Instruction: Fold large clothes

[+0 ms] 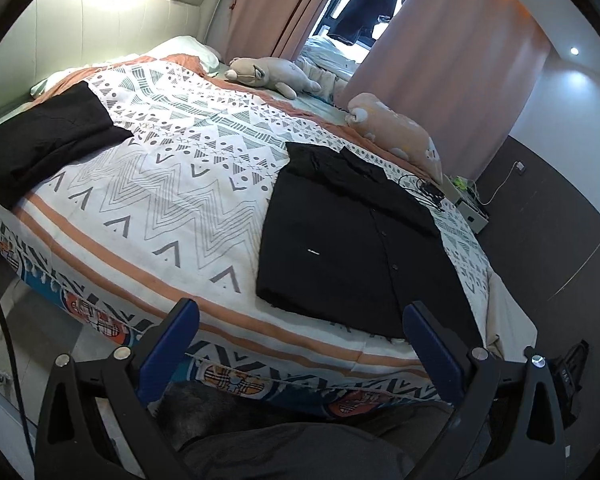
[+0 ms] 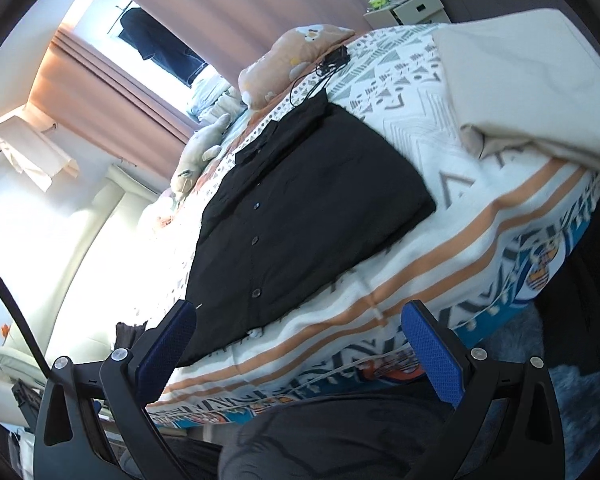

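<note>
A black button-up shirt (image 1: 352, 240) lies flat on the patterned bedspread (image 1: 172, 200), partly folded into a long rectangle, collar toward the far side. It also shows in the right wrist view (image 2: 300, 208). My left gripper (image 1: 300, 316) is open and empty, held off the bed's near edge just short of the shirt's hem. My right gripper (image 2: 300, 316) is open and empty, also off the bed edge near the hem. A second folded black garment (image 1: 48, 140) lies at the far left of the bed.
A beige folded cloth (image 2: 532, 80) lies on the bed at the right. Plush toys (image 1: 276, 74) and a peach pillow (image 1: 396, 136) sit along the far side, with black cables (image 1: 424, 190) beside the shirt. A nightstand (image 1: 470, 204) stands beyond; pink curtains behind.
</note>
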`<state>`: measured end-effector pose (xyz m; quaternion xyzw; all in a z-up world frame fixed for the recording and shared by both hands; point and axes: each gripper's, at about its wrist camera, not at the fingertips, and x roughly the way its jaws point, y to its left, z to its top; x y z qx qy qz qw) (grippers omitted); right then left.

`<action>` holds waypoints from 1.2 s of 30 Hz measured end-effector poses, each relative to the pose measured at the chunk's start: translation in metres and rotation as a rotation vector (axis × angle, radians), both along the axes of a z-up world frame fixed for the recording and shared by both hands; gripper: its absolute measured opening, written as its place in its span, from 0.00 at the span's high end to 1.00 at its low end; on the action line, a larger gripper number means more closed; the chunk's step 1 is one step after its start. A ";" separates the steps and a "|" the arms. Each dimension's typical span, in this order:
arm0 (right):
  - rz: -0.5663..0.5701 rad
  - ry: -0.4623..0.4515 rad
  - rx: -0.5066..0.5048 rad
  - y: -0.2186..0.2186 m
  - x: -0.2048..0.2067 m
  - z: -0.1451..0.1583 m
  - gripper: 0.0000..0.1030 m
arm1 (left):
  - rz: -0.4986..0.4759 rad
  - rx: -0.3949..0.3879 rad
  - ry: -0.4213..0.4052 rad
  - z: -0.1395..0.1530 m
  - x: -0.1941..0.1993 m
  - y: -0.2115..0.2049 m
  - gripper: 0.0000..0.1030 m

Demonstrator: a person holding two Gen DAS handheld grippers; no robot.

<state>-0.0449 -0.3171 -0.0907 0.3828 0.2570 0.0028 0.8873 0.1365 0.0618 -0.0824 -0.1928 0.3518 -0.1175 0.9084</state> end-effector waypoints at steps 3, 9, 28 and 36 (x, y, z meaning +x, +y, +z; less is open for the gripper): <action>0.003 0.001 -0.021 -0.010 -0.003 0.000 0.00 | -0.012 0.010 0.005 -0.007 0.008 0.008 0.00; -0.013 0.024 -0.042 -0.033 0.008 -0.012 0.00 | -0.024 0.023 0.017 -0.024 0.031 0.020 0.00; -0.003 0.139 -0.077 -0.055 0.093 -0.038 0.03 | -0.109 -0.102 0.205 -0.100 0.121 0.010 0.21; -0.022 0.143 0.036 -0.071 0.110 -0.060 0.25 | -0.150 -0.141 0.273 -0.121 0.151 -0.008 0.30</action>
